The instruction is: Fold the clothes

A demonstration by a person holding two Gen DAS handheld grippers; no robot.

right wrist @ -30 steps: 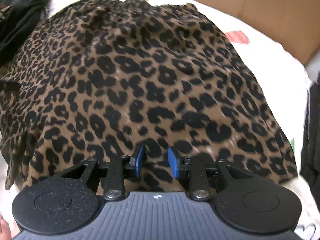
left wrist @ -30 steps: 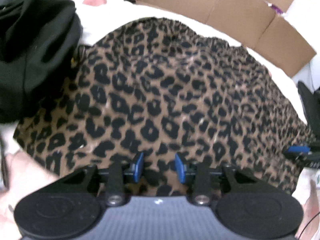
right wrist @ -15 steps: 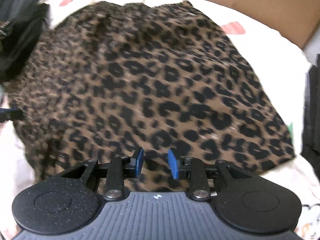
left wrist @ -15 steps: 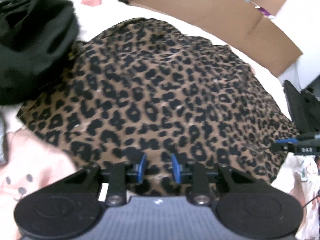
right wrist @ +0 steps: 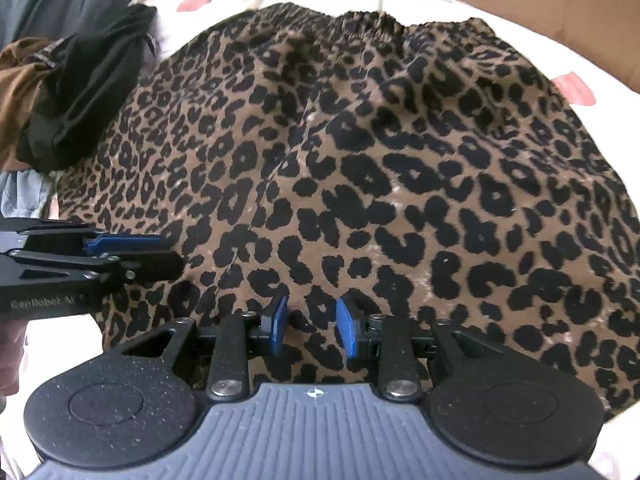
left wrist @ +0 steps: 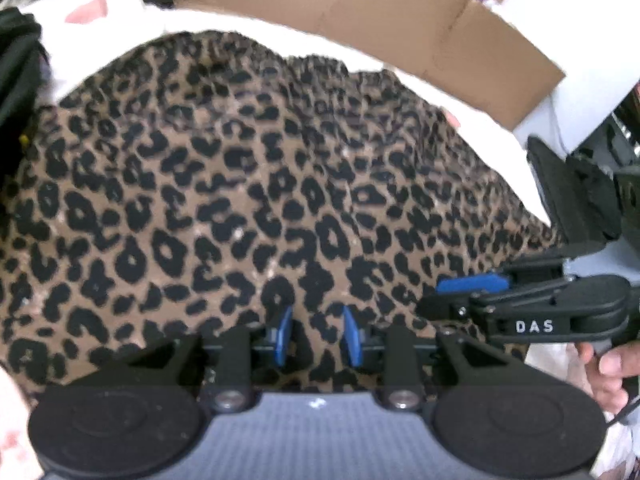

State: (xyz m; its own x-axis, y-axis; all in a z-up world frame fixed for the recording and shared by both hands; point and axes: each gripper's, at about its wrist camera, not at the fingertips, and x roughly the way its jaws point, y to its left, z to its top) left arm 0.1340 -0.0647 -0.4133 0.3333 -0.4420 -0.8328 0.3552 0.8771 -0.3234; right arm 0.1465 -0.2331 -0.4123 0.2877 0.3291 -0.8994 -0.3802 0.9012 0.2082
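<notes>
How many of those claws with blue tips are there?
2. The left claw and the right claw sit side by side over the near edge of the leopard-print garment.

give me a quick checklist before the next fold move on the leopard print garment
1. Brown and black leopard print garment spread fairly flat on the white bedsheet: ok.
2. Left gripper holding the near hem: cannot tell; jaws have just been closing, fabric between them.
3. Right gripper holding the hem: cannot tell.
4. Black crumpled clothing clear of the garment: not ok, overlaps its left edge.
5. Gathered waistband visible at the far edge: ok.
</notes>
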